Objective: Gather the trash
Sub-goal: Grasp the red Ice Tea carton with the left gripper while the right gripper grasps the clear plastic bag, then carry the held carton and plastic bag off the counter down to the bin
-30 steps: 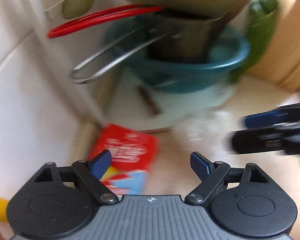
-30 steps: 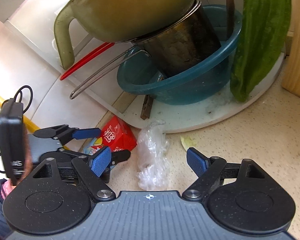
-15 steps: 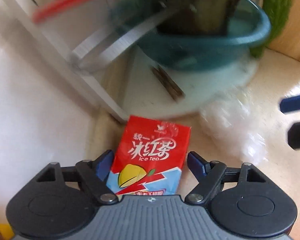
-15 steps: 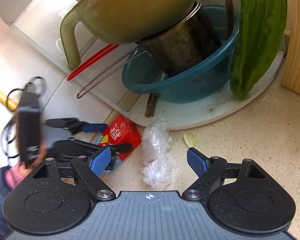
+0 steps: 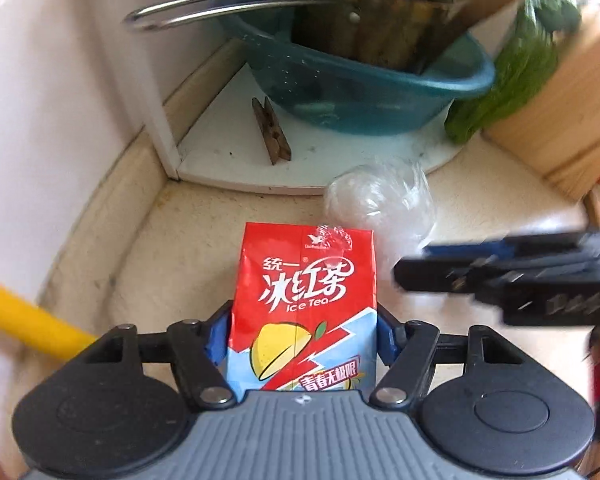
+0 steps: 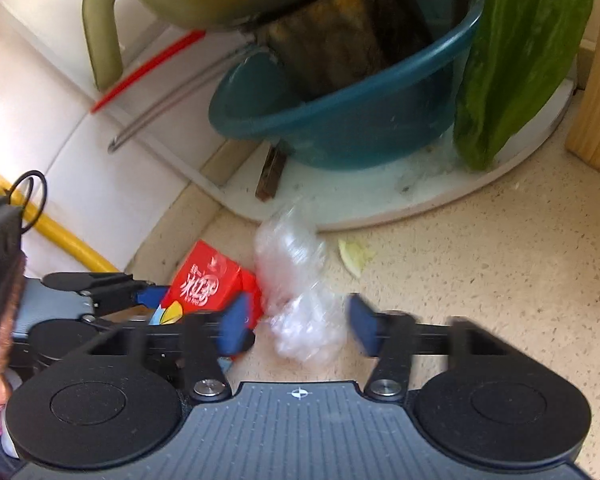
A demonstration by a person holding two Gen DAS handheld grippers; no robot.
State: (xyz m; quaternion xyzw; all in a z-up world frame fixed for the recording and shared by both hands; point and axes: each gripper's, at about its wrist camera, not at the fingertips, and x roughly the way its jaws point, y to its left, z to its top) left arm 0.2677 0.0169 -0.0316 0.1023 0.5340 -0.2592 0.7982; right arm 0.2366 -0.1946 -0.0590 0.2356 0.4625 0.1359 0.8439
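Lying flat on the speckled counter [image 6: 480, 280], the red ice tea carton [image 5: 306, 304] sits between the blue pads of the left gripper [image 5: 302, 338], whose fingers press against both its sides near the lower end, so the left gripper is clamped on it. The carton's far end points toward a white board [image 5: 228, 152] that carries a teal basin [image 5: 364, 92], a wooden clothespin [image 5: 272, 130] and a green leafy vegetable [image 6: 512, 60]. A dark metal pot [image 6: 348, 36] stands in the basin.

Just right of the carton, touching its far corner, lies a crumpled clear plastic wrap [image 6: 300, 292]. In the right wrist view the right gripper [image 6: 296, 326] has its fingers spread apart on either side of this wrap, with a gap visible on both sides, so it is not gripping it. A small pale vegetable scrap [image 6: 354, 258] lies near the wrap, and a yellow pipe [image 6: 52, 224] runs along the white wall at left.
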